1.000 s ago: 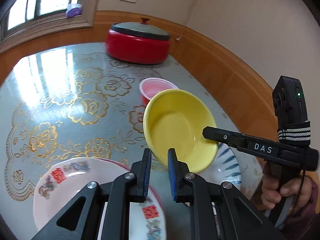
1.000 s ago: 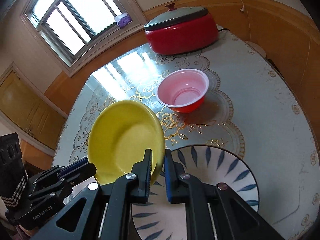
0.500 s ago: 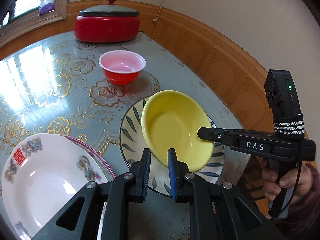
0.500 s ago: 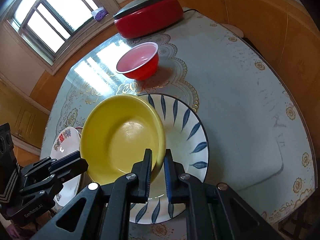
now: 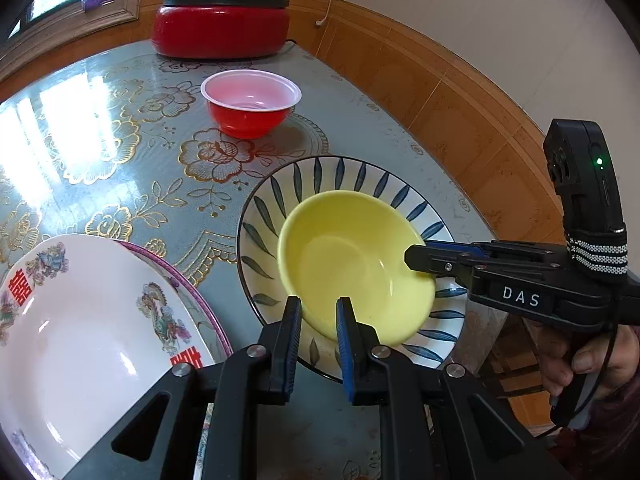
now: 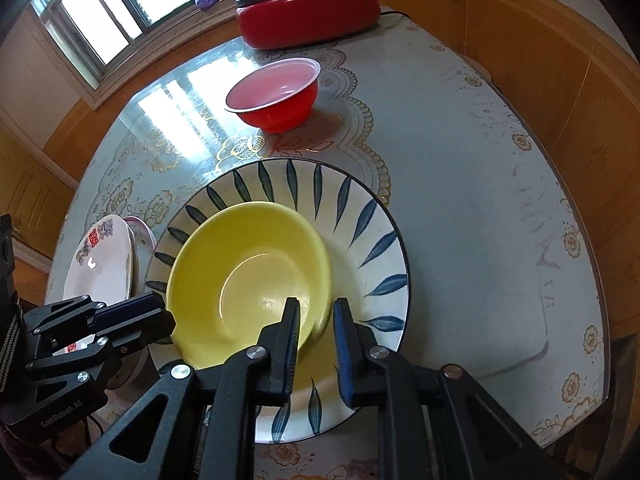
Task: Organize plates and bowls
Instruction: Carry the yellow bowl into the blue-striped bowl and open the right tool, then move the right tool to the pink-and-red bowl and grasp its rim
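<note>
Left wrist view shows the yellow bowl point(image 5: 352, 264) sitting in the leaf-pattern plate point(image 5: 280, 196) at centre frame, tilted toward the lower left. The left gripper point(image 5: 316, 320) has its jaws nearly together over the bowl's near rim; whether the pads actually press it I cannot tell for sure, though it reads as gripping. From the right edge, the right gripper point(image 5: 416, 258) reaches the opposite rim.

Right wrist view puts the bowl's rim between that gripper's jaws, which are opening, with daylight on the outer side.

By its look the bowl is hard, smooth and stiff, probably light plastic or melamine, so slippery at the wall; the thin rim is the sensible place to pinch. The plate beneath looks ceramic, heavier and chippable, best taken at its edge.

All containers appear empty: the bowl, the red bowl point(image 5: 250, 108) in the upper middle, and the stacked white plates point(image 5: 80, 320) at lower left. A lidded red cooker point(image 5: 222, 28) stands at the bench point(image 5: 100, 140) far end.
</note>
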A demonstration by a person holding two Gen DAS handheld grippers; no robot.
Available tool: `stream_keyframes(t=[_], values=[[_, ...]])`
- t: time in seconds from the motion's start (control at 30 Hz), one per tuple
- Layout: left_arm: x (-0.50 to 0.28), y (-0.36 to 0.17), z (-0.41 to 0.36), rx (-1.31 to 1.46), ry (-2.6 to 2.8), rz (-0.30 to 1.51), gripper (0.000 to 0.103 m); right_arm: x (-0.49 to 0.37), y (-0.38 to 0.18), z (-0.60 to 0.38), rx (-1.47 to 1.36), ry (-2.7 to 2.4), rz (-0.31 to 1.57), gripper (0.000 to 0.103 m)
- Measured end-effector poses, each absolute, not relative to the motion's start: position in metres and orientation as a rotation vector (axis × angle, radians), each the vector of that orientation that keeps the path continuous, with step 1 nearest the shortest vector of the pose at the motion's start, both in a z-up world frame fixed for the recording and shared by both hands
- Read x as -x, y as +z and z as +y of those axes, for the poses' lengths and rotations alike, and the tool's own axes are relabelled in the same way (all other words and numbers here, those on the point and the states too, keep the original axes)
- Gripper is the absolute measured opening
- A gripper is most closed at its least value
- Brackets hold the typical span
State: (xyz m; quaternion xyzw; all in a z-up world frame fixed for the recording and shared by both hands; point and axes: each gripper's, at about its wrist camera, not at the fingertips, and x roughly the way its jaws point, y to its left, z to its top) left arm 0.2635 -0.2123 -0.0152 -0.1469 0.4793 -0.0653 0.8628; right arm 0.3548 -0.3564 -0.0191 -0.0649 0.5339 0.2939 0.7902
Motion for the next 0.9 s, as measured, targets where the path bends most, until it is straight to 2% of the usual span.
stream_keyframes(t=[0.9], values=[[-0.258,0.007,-0.181,0.378,-0.021,0.914,0.024,-0.375,0.011,-0.359,0.056,0.696,1.042,0.022]])
